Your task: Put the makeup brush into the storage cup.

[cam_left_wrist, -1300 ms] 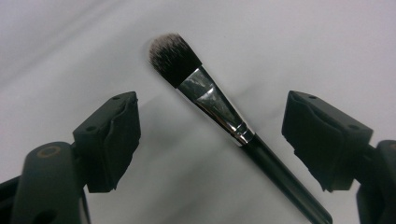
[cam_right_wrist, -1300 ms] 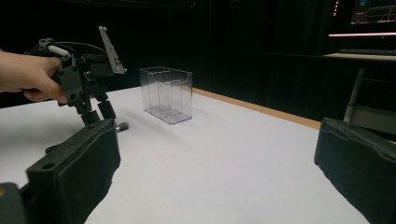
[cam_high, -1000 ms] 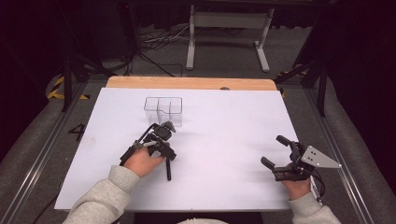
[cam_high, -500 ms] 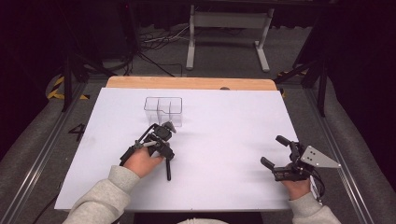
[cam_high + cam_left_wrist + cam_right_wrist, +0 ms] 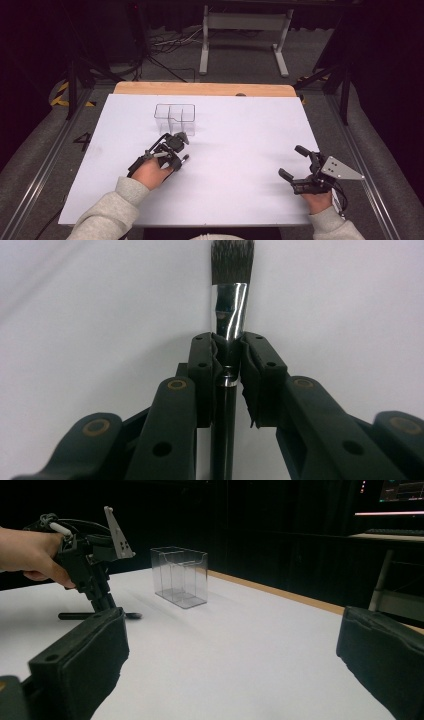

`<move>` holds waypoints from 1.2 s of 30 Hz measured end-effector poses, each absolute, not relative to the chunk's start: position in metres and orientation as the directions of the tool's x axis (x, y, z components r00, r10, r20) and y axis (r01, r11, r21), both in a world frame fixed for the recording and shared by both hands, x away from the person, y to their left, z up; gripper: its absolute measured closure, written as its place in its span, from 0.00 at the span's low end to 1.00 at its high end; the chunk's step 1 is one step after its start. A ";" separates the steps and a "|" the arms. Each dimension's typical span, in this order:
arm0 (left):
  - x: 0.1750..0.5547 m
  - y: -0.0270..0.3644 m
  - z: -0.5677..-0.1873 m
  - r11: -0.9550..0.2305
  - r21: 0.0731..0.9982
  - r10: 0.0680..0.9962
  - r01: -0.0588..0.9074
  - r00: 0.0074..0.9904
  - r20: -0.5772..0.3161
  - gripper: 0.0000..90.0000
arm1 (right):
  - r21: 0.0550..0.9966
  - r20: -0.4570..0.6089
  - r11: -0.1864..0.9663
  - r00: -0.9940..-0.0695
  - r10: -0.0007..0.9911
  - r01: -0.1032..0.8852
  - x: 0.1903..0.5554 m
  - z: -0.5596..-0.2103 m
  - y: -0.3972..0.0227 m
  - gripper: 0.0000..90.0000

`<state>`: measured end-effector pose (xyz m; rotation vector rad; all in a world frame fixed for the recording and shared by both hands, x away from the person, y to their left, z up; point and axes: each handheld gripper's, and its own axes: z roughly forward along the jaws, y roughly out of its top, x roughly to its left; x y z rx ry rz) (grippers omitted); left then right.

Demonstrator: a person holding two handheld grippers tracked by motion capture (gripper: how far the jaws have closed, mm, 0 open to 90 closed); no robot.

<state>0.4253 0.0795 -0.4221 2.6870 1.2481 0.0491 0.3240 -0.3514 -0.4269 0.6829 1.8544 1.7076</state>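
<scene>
A flat paintbrush [image 5: 229, 315] with a black handle, a shiny metal ferrule and dark bristles lies on the white sheet [image 5: 240, 145]. My left gripper [image 5: 228, 347] points down at it. Its jaws have just been closing, and the pads now press on the ferrule from both sides. In the right gripper view the brush [image 5: 100, 615] lies flat under the left gripper [image 5: 102, 600]. The left gripper [image 5: 172, 150] stands just in front of a clear, divided plastic container [image 5: 174, 117]. My right gripper [image 5: 295, 162] rests near the sheet's right front corner, open with nothing between its pads [image 5: 80, 665].
The clear container [image 5: 180, 577] stands upright towards the far side of the sheet. A wooden table edge [image 5: 200, 89] runs behind it. A white metal stand [image 5: 245, 35] and cables [image 5: 160, 47] are on the dark floor beyond.
The left gripper's jaws have closed onto the brush. Both hands have kept their places.
</scene>
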 end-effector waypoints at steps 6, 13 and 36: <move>0.426 0.080 -0.421 -0.636 0.176 0.757 0.751 0.652 -0.044 0.87 | 0.997 -0.043 0.081 -0.735 0.676 0.016 0.324 -0.427 -0.352 0.01; 0.426 0.082 -0.417 -0.641 0.187 0.751 0.744 0.659 -0.050 0.87 | 0.997 -0.040 0.079 -0.736 0.676 0.018 0.324 -0.427 -0.351 0.01; 0.411 0.086 -0.374 -0.602 0.440 0.732 0.667 0.680 -0.030 0.88 | 0.996 -0.039 0.082 -0.738 0.674 0.023 0.325 -0.428 -0.351 0.01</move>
